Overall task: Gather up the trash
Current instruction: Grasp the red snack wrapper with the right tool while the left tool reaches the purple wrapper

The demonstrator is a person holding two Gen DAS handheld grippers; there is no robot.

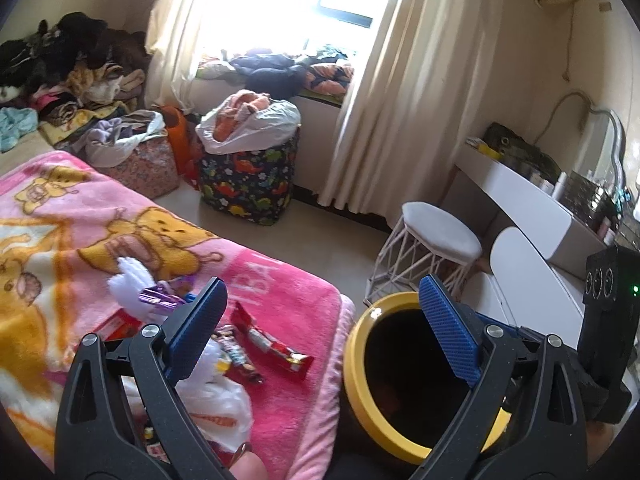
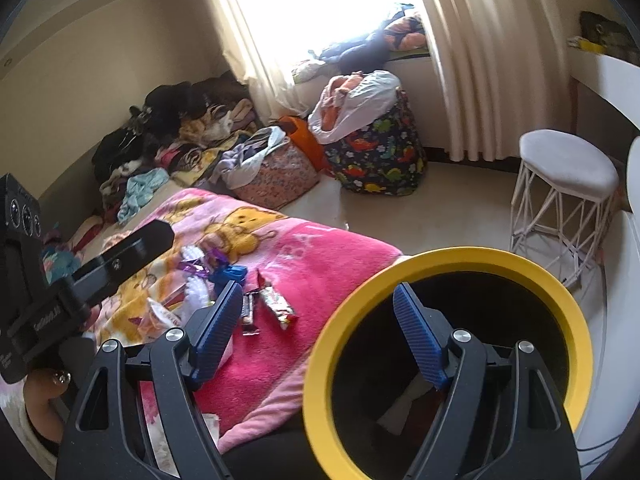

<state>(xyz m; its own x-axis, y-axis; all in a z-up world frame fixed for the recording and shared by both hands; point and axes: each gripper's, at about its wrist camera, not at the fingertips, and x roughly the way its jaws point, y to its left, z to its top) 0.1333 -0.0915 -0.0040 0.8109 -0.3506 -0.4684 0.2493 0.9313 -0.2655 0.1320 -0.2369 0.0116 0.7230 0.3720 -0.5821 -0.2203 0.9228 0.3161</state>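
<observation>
A yellow-rimmed black bin (image 1: 362, 376) (image 2: 496, 258) stands beside the bed's corner. Trash lies on the pink blanket (image 1: 280, 292) (image 2: 320, 264): a red snack wrapper (image 1: 276, 346) (image 2: 278, 302), a dark wrapper (image 2: 249, 312), purple foil (image 1: 158, 294) (image 2: 196, 268), white tissue (image 1: 132, 276) and a white plastic bag (image 1: 218, 408). My left gripper (image 1: 324, 330) is open and empty, spanning the blanket edge and the bin. My right gripper (image 2: 314, 332) is open and empty over the bin's left rim; some pieces lie inside the bin.
A white wire stool (image 1: 438, 240) (image 2: 564, 176) and a white dressing table (image 1: 532, 200) stand right of the bin. A dinosaur-print basket (image 1: 248, 180) (image 2: 376, 152), a floral box (image 1: 140, 168) and piled clothes (image 1: 68, 64) lie beyond the bed, under the curtained window (image 1: 384, 80).
</observation>
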